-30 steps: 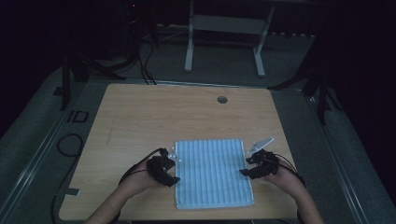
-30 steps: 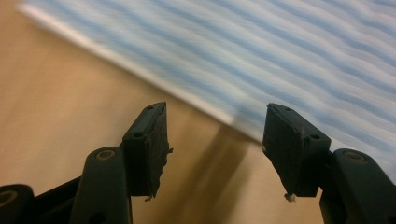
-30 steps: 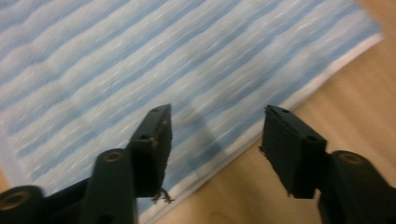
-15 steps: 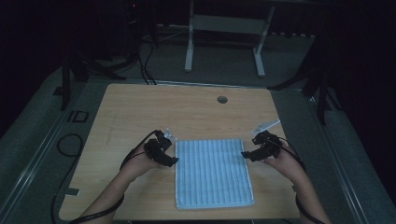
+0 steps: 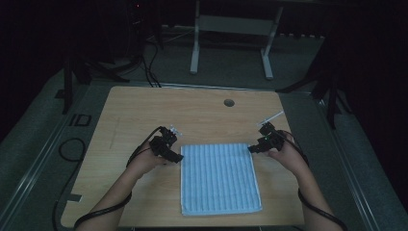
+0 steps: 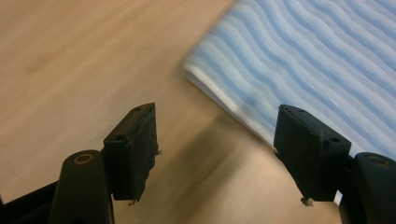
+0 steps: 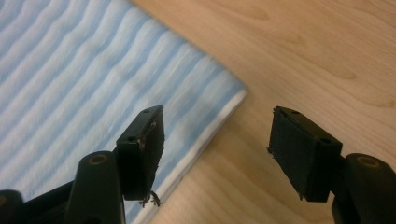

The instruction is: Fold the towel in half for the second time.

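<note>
Blue cloth (image 5: 219,177) (near edge cropped)

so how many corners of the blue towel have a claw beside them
2: the left claw is open by the towel's far left corner, the right claw open by its far right corner.

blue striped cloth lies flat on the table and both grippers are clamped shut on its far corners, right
Not quite. The blue striped cloth does lie flat on the table, but the left gripper and right gripper have open jaws with nothing pinched, each beside a far corner, as both gripper views show.
</note>
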